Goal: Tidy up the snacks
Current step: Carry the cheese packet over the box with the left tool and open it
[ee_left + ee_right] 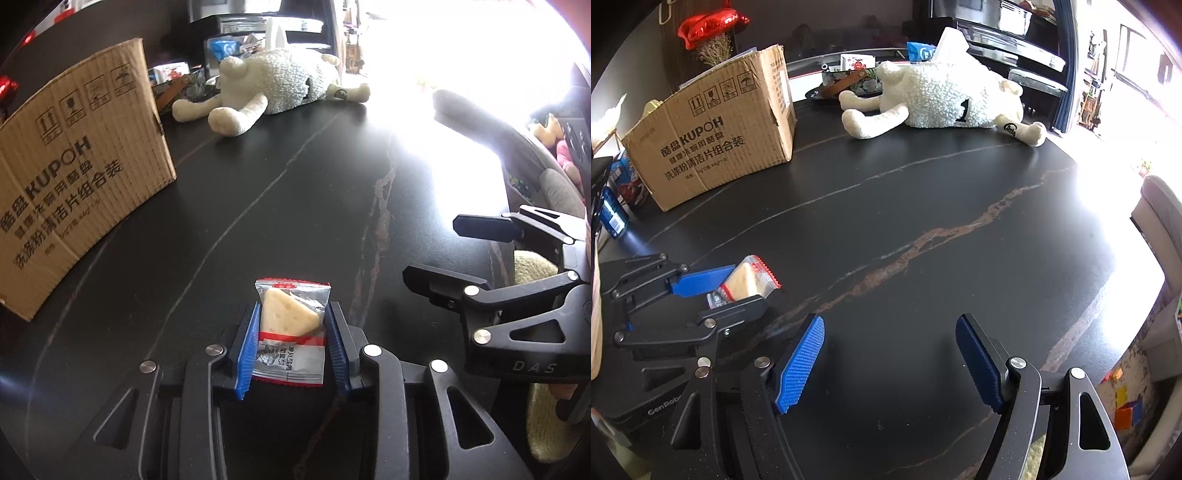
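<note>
Cardboard box [713, 136] far left on the dark table [923, 192], flaps up; contents not readable from either view. Left gripper [291, 332] clamped on a snack packet [291, 332], blue pads pressed to both its sides, pale wedge-shaped snack visible through the clear wrapper. Packet sits near the table's front edge, well apart from the box; probably lifted slightly, hard to tell. Plush sheep [942, 99] lies at the table's back. Right gripper [890, 358] just beside the left one, jaws wide apart, nothing between them.
</note>
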The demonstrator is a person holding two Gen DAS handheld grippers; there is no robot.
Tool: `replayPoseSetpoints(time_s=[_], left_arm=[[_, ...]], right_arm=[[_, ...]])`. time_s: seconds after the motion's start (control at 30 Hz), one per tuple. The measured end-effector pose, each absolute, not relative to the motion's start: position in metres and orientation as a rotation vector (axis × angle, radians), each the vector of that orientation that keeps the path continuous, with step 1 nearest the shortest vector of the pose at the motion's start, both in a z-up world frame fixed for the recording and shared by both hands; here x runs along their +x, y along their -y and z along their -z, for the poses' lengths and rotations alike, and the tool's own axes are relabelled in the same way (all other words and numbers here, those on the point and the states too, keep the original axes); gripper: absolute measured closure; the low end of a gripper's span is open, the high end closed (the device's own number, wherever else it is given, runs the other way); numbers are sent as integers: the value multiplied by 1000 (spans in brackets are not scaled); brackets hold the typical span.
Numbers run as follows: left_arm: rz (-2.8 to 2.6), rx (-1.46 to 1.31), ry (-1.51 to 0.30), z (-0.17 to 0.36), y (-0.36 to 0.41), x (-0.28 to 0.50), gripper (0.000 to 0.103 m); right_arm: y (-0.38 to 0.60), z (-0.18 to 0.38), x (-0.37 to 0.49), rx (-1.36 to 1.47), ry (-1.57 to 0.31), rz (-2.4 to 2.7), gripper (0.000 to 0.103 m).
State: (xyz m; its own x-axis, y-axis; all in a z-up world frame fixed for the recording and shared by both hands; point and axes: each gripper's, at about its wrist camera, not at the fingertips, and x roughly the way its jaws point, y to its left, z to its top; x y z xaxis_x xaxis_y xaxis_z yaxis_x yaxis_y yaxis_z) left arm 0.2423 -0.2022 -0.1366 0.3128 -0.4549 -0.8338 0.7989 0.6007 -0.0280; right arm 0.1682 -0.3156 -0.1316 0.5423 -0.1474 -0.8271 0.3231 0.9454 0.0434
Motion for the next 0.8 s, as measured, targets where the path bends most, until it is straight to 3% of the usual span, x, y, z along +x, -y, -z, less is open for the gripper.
replayPoseSetpoints(time_s=[0.33, 0.8], left_arm=[[795, 294, -970, 124, 185, 237, 69], [639, 217, -888, 71, 145, 227, 69]], right_arm=[[315, 127, 169, 217, -948, 264, 28], [283, 80, 169, 123, -855, 196, 28]])
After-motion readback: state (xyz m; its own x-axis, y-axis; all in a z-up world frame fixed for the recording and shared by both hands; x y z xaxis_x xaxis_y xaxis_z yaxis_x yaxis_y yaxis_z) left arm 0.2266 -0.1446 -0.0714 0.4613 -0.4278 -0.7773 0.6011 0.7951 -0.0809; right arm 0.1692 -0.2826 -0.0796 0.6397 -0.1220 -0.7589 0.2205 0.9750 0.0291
